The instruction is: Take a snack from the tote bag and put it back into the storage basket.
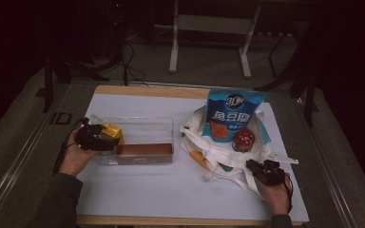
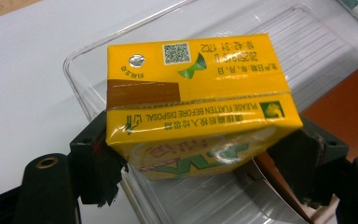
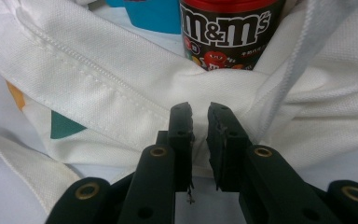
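From above the person's side, the high view looks forward and down over the whole table (image 1: 138, 190). The left gripper view sits very close over the yellow carton (image 2: 196, 100) and clear bin (image 2: 307, 42), both seen small at the high view's left. The right gripper view faces the white bag (image 3: 121, 98) at close range, which the high view shows at right.

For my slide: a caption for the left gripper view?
Left gripper lowering a yellow drink carton into a clear plastic bin.

Dim room, grey floor (image 1: 209, 66), white stand legs (image 1: 173, 52).
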The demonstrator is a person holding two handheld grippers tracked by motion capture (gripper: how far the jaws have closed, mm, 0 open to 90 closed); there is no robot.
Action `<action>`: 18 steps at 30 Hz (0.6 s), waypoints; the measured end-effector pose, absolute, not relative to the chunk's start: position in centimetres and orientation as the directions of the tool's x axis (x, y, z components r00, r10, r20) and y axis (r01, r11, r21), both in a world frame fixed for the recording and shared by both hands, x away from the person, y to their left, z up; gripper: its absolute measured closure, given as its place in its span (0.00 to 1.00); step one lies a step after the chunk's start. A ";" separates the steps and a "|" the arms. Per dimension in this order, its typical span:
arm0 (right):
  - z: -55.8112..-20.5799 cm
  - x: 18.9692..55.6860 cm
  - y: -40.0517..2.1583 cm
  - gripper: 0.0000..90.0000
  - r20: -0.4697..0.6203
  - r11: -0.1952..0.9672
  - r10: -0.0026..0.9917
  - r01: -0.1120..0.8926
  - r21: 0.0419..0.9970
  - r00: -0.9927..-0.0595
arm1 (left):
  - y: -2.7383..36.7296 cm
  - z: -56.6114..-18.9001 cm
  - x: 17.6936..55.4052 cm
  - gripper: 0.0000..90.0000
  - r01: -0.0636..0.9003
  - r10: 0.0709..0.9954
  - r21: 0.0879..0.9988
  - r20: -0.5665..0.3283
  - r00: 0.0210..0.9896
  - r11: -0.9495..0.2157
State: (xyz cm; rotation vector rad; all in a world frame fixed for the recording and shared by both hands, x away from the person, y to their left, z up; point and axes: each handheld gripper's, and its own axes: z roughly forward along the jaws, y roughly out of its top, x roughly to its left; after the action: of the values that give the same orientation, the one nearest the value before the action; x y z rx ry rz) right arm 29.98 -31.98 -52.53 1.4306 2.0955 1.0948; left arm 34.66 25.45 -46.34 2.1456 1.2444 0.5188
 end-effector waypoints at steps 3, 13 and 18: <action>-52.5 30.0 -32.0 0.89 0.116 0.180 0.903 0.612 0.770 -0.413 | 25.6 -46.2 34.3 0.26 0.639 0.877 0.671 0.034 0.480 -0.376; -52.5 30.0 -32.0 0.89 0.113 0.183 0.903 0.610 0.771 -0.414 | 26.1 -45.9 33.3 0.29 0.623 0.873 0.684 0.042 0.486 -0.379; -52.5 30.0 -32.0 0.89 0.112 0.184 0.903 0.610 0.771 -0.415 | 25.9 -46.1 33.4 0.29 0.618 0.883 0.694 0.052 0.467 -0.369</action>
State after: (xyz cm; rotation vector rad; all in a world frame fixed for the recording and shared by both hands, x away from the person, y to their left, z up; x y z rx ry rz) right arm 30.00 -31.99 -52.52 1.4260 2.0979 1.0921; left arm 33.36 25.87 -46.08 2.1120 1.2414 0.5660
